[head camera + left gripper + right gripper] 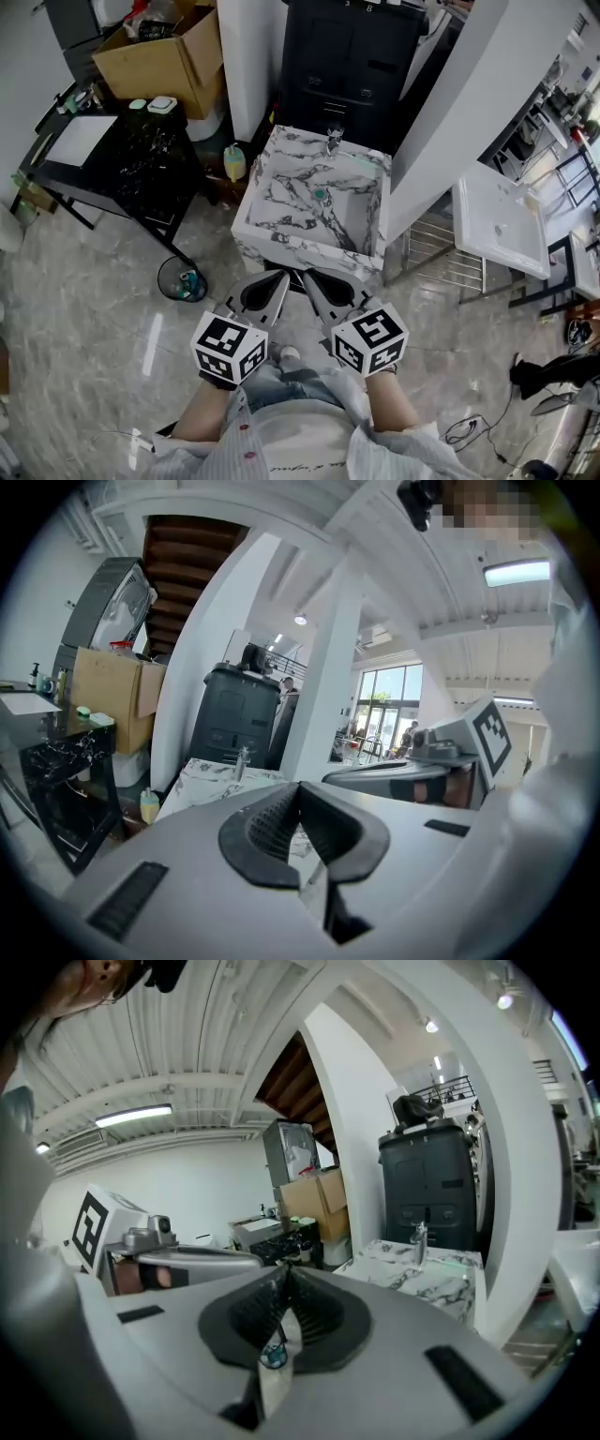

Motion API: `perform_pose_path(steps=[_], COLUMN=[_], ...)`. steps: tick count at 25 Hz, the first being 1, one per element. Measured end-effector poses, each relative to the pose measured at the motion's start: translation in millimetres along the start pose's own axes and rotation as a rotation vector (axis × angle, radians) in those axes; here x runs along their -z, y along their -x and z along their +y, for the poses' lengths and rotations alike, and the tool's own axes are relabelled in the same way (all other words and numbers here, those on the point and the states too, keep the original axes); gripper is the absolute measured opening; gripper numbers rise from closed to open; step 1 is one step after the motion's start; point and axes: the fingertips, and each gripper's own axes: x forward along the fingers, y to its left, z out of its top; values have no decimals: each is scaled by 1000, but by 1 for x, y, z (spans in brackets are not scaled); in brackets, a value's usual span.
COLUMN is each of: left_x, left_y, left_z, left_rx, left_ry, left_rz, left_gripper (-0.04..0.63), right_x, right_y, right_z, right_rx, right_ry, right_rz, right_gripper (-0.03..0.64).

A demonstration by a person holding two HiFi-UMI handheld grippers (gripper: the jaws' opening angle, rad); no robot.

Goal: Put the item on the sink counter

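A white marble sink unit with a chrome tap and a teal drain plug stands just ahead of me. Both grippers are held side by side in the air before its near edge, pointing at it. My left gripper is shut, tips touching, with nothing between the pads. My right gripper is also shut and holds nothing. A yellow bottle stands on the floor left of the sink. The sink also shows in the left gripper view and the right gripper view.
A black marble table with small white and green items stands at the left, a cardboard box behind it. A small black bin sits on the floor nearby. A dark cabinet is behind the sink, a white basin at right.
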Motion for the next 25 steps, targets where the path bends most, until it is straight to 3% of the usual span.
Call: perform_pose_path(steps=[7, 13, 25], left_x=[-25, -29, -30], left_y=[13, 19, 22], left_z=[-21, -26, -33], left_rx=[50, 56, 55], left_ry=[-61, -57, -59], left_rz=[-41, -58, -74], left_gripper=[15, 15, 15], right_x=[-22, -31, -23], right_y=[16, 22, 23], right_z=[11, 10, 16], right_rx=[4, -1, -17], right_ry=[50, -1, 37], right_rz=[-72, -122, -83], right_gripper=[9, 9, 8])
